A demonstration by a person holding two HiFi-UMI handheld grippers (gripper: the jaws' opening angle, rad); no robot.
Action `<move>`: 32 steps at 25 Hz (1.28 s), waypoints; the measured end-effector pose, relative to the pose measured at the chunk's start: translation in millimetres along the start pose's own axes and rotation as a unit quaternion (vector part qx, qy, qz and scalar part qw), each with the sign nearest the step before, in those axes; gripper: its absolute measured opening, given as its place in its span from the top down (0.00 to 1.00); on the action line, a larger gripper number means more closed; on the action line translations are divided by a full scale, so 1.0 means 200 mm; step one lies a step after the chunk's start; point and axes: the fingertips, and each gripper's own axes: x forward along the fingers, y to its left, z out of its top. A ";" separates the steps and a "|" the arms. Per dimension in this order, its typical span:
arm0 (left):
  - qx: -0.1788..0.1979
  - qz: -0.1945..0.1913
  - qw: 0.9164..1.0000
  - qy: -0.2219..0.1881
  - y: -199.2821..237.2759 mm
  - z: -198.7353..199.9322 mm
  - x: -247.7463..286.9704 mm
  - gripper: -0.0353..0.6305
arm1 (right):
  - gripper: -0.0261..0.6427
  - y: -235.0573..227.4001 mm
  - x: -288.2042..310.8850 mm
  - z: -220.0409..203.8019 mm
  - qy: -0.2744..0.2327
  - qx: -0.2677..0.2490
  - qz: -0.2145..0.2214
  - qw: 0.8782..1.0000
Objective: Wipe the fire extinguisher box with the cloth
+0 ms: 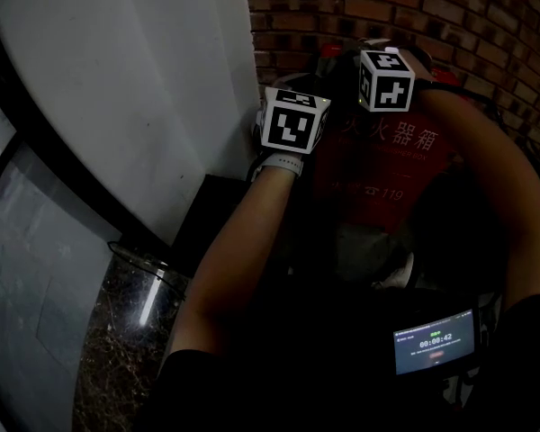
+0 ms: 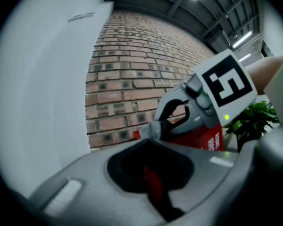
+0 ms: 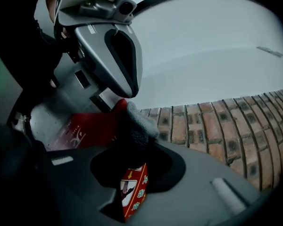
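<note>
Two grippers are up at the box (image 1: 387,165), near each other over its top edge. The box is red and sits against the brick wall (image 1: 486,25), in the corner by the white wall (image 1: 117,79). (K)

Who has the cloth? (M)

The right gripper (image 3: 140,145). Its jaws are clamped on the grey cloth (image 3: 140,121), and a wad sticks out past the tips, right beside the red top. (K)

And the left one? (M)

The left gripper (image 2: 148,142) has its jaws drawn together, nothing wide. The cloth's edge sits right at its tip. Can't tell if it's nipping a corner or just touching it. (K)

So which step are we at? (M)

My read is setup or the first stroke. The cloth is at the box, but no view shows it pressed flat on a face. I'd count the front panel with the lettering as unwiped. (K)

Next move? (M)

Probably get the left tip clear of the cloth, or have it steady the box. Then the right gripper should tilt so the wad lies flat and drag it along the top, then down the front. It needs firm contact, and the wad is small, so expect several passes. Watch the brick behind the box, since clearance looks tight. (K)
</note>
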 end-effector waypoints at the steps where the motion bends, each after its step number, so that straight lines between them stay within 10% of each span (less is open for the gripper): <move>1: 0.002 0.004 1.000 0.001 0.00 0.00 -0.01 0.94 | 0.86 0.01 -0.02 0.01 -0.004 0.001 0.002 1.000; 12: 0.009 -0.003 1.000 -0.011 -0.10 0.11 -0.08 0.94 | 0.86 0.08 -0.22 0.09 -0.014 -0.005 -0.013 1.000; 32: 0.007 -0.032 0.999 -0.033 -0.29 0.15 0.19 0.94 | 0.86 -0.26 0.03 -0.55 0.090 0.075 -0.099 0.988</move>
